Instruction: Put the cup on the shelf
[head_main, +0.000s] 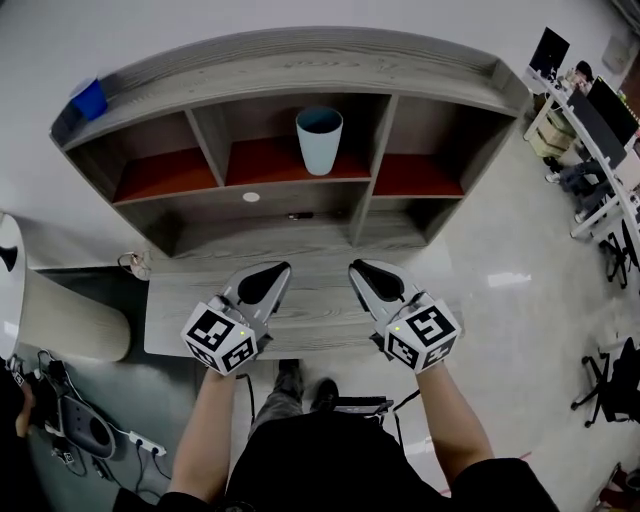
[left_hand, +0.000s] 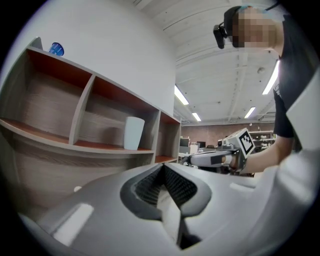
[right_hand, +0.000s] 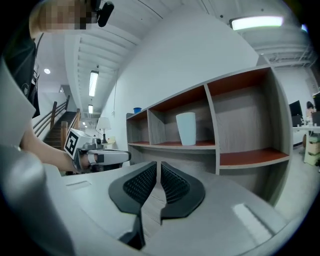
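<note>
Up on the shelf (head_main: 300, 65), middle compartment, stands the cup (head_main: 319, 140) — likely light, stiff, smooth; pinch across its rim. Left hand-held gripper (head_main: 272, 276) and right hand-held gripper (head_main: 362, 272) — both closed, empty.

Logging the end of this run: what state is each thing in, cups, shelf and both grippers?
White cup: upright, in the shelf's middle compartment, free of both grippers.
Blue cup: on the shelf's top, left end.
Shelf: side compartments empty.
Left gripper: shut, empty, above the desk.
Right gripper: shut, empty, above the desk.
</note>
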